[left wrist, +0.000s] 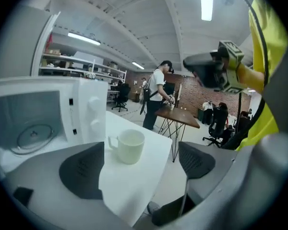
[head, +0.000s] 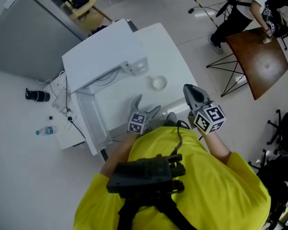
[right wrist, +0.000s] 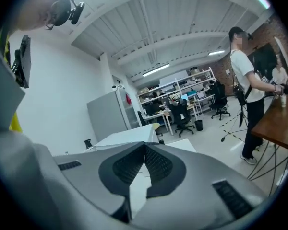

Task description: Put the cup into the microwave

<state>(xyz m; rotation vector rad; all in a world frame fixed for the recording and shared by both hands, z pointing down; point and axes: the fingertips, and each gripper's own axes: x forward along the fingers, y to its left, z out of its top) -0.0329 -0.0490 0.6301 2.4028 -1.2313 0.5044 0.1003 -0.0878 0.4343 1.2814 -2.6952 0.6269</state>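
Observation:
A white cup (head: 159,83) stands on the white table (head: 175,66), just right of the white microwave (head: 103,51). The microwave's door (head: 92,123) hangs open toward me. My left gripper (head: 145,105) is near the table's front edge, open, with nothing between its jaws. In the left gripper view the cup (left wrist: 129,146) sits ahead of the open left gripper (left wrist: 137,169), apart from it, beside the microwave (left wrist: 86,111) with its glass turntable (left wrist: 33,135). My right gripper (head: 189,91) hovers right of the cup, shut and empty. In its own view the right gripper (right wrist: 144,150) has its pads together.
A brown table (head: 259,61) on thin black legs stands right of the white table, with a person (head: 240,8) beside it. On the floor at left lie a plastic bottle (head: 45,131) and a black cylinder (head: 37,96). Cables trail beside the microwave.

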